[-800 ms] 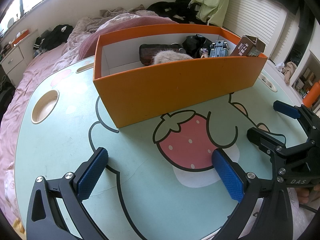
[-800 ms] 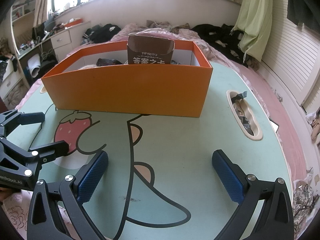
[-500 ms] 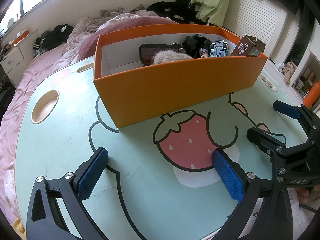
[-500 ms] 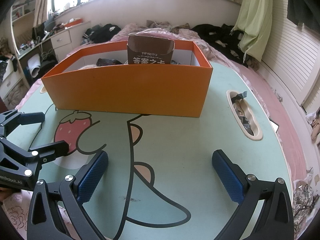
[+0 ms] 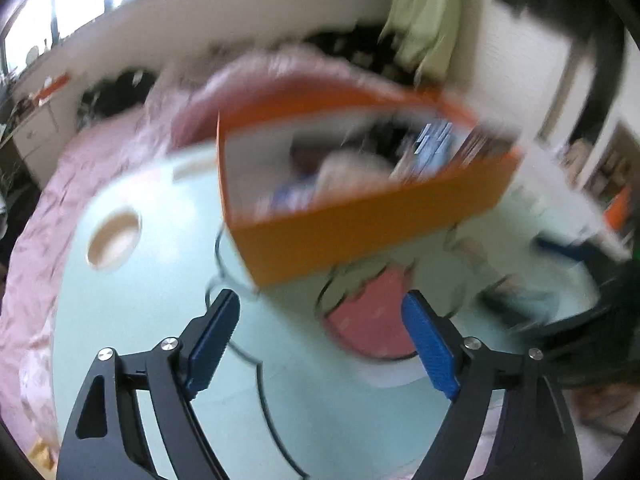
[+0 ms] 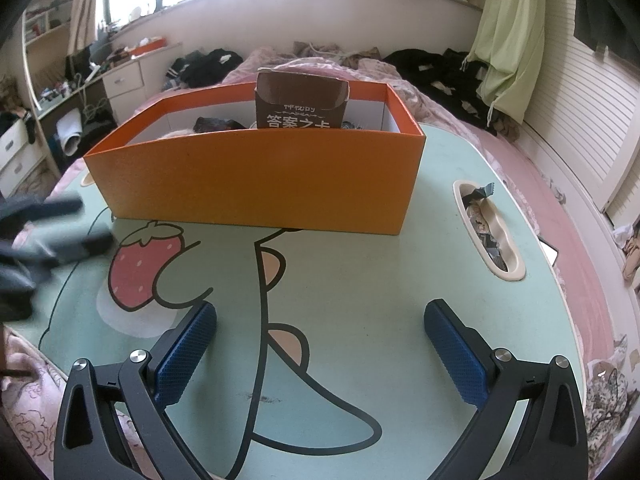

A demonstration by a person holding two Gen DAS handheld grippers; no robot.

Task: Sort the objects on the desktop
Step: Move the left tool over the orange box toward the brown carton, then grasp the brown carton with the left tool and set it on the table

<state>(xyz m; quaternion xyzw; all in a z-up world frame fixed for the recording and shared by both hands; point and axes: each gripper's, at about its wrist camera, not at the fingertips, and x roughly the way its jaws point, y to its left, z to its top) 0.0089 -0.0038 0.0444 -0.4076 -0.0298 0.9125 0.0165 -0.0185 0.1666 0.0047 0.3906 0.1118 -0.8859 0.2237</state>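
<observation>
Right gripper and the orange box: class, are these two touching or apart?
Apart. The right wrist view shows the right gripper open over bare tabletop, with a wide strip of table between its fingertips and the orange box.

Each gripper is a matte black frame of angular, cut-out arms, the left gripper (image 5: pixel 320 336) and right gripper (image 6: pixel 320 352) alike. Ridged blue pads (image 6: pixel 186 354) line the inner finger faces. Round silver screws (image 6: pixel 138 356) sit at 8 and 4 o'clock.
</observation>
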